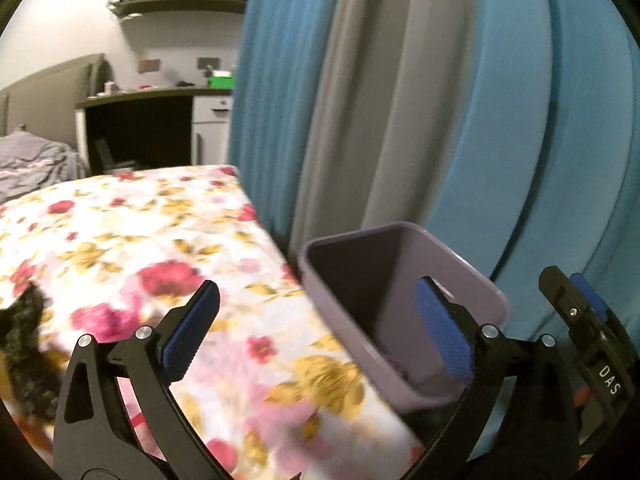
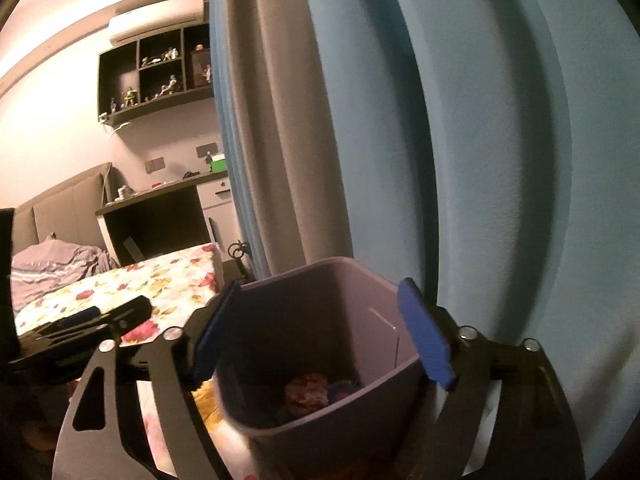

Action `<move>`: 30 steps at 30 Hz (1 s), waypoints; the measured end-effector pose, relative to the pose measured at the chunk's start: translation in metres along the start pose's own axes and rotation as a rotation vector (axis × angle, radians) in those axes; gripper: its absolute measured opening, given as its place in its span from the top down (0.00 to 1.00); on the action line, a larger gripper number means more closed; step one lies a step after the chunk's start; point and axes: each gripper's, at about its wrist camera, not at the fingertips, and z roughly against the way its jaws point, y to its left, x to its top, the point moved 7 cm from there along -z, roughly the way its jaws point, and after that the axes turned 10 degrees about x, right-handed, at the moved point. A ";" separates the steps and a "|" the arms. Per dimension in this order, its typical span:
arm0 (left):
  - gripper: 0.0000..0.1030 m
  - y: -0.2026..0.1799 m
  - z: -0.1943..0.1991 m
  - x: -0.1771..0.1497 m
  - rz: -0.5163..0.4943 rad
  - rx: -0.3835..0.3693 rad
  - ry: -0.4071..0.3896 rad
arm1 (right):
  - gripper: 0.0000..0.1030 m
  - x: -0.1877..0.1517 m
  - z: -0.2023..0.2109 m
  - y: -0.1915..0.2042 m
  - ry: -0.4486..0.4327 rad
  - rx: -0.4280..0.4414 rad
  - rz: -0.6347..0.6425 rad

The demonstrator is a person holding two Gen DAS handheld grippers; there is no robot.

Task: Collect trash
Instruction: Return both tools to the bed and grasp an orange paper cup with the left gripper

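Observation:
A lilac plastic bin (image 1: pixel 400 236) stands between the flowered bed and the blue curtain. In the right wrist view the bin (image 2: pixel 320 436) holds a crumpled reddish lump (image 2: pixel 306 394) and a blue scrap (image 2: pixel 342 390) at its bottom. My right gripper (image 2: pixel 320 336) hangs open over the bin's mouth with nothing between its pads. My left gripper (image 1: pixel 316 328) is open and empty, its left finger over the bedsheet and its right finger over the bin. One finger of the right gripper (image 1: pixel 576 312) shows at the far right of the left wrist view.
The flowered bedsheet (image 1: pixel 160 240) fills the left side. A dark fuzzy thing (image 1: pixel 24 340), blurred, lies at its left edge. Blue and grey curtains (image 1: pixel 500 120) hang close behind the bin. A desk (image 2: pixel 160 196) and wall shelves (image 2: pixel 152 76) stand far back.

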 end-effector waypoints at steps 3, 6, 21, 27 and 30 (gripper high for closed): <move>0.07 0.016 0.022 -0.005 0.007 0.029 -0.026 | 0.21 -0.004 0.009 0.015 0.004 0.016 0.032; 0.07 0.036 0.049 -0.013 0.018 0.060 -0.049 | 0.21 -0.008 0.019 0.029 0.004 0.040 0.046; 0.07 0.189 0.169 -0.082 0.093 0.354 -0.114 | 0.21 -0.054 0.066 0.145 0.083 0.275 0.041; 0.07 0.211 0.171 -0.114 0.114 0.338 -0.038 | 0.21 -0.064 0.078 0.186 0.095 0.330 0.080; 0.13 0.210 0.163 -0.125 0.106 0.327 -0.003 | 0.21 -0.067 0.081 0.196 0.108 0.340 0.094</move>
